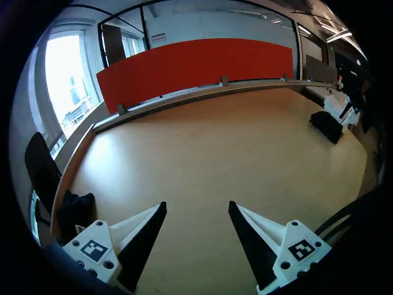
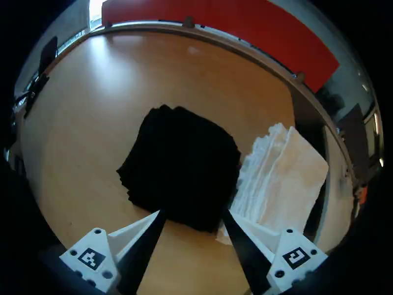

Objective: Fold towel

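Lying adjacent: one black towel pile, one white pile.

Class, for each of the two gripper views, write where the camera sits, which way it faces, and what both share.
Left gripper view: on the left gripper, held low, facing across the wooden table toward the red partition; its own open fingers show.
Right gripper view: on the right gripper, tilted down at the black towel stack and white towel stack; its own open fingers show.
Shared: the table, the red partition, probably the black towel stack.
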Demonstrator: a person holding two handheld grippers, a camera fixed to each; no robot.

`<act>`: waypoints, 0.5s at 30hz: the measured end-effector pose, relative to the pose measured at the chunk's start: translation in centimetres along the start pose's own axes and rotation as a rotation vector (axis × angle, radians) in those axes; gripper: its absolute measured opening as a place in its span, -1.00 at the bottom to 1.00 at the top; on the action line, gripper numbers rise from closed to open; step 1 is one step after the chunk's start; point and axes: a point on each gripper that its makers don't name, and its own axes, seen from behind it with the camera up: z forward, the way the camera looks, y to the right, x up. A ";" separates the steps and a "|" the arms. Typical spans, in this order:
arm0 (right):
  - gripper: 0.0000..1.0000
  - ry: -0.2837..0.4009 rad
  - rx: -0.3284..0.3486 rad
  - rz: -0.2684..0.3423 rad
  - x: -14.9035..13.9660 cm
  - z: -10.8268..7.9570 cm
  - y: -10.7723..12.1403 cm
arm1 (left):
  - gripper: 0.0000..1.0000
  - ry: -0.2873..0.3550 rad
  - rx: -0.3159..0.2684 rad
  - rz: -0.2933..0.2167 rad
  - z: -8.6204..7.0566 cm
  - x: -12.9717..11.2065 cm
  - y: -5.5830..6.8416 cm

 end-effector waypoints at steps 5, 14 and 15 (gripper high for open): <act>0.85 0.028 -0.011 0.005 1.8 0.0 0.5 | 0.87 0.002 0.003 -0.002 0.0 0.1 -0.1; 0.85 0.048 -0.020 0.037 3.6 0.3 0.8 | 0.87 0.002 0.012 -0.014 -0.1 0.1 -0.4; 0.85 0.050 -0.019 0.051 3.8 0.3 0.8 | 0.87 0.002 0.013 -0.015 -0.1 0.1 -0.4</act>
